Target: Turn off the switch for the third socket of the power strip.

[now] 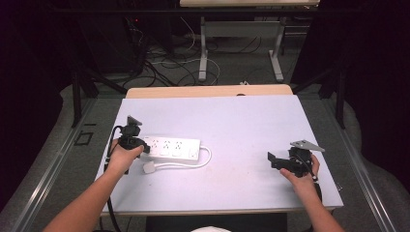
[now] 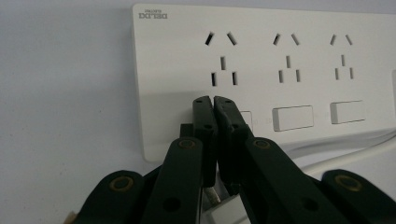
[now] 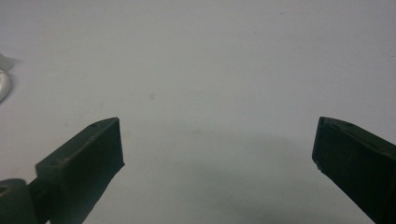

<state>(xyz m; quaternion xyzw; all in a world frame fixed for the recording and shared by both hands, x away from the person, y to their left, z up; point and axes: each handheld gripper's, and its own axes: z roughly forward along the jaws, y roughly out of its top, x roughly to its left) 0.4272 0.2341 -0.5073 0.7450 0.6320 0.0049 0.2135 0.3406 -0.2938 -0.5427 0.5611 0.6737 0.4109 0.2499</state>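
The power strip (image 1: 171, 148) is white, with dark little slots in three groups and white buttons under them. Small grey letters sit in one corner of it. Its cord (image 1: 205, 159) and plug (image 1: 149, 167), just beside the power strip, are white too. The tabletop (image 1: 241, 125) under the power strip is pale blue-grey, with a light wood edge on the side far from the person. The left tool (image 2: 213, 100) at the power strip is black. The right tool (image 3: 217, 149), well apart from the power strip, is black with a grey plate (image 1: 306, 144) on top.

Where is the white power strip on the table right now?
In the high view, the white power strip lies on the table's left side, its end at the left gripper, far from the right gripper.
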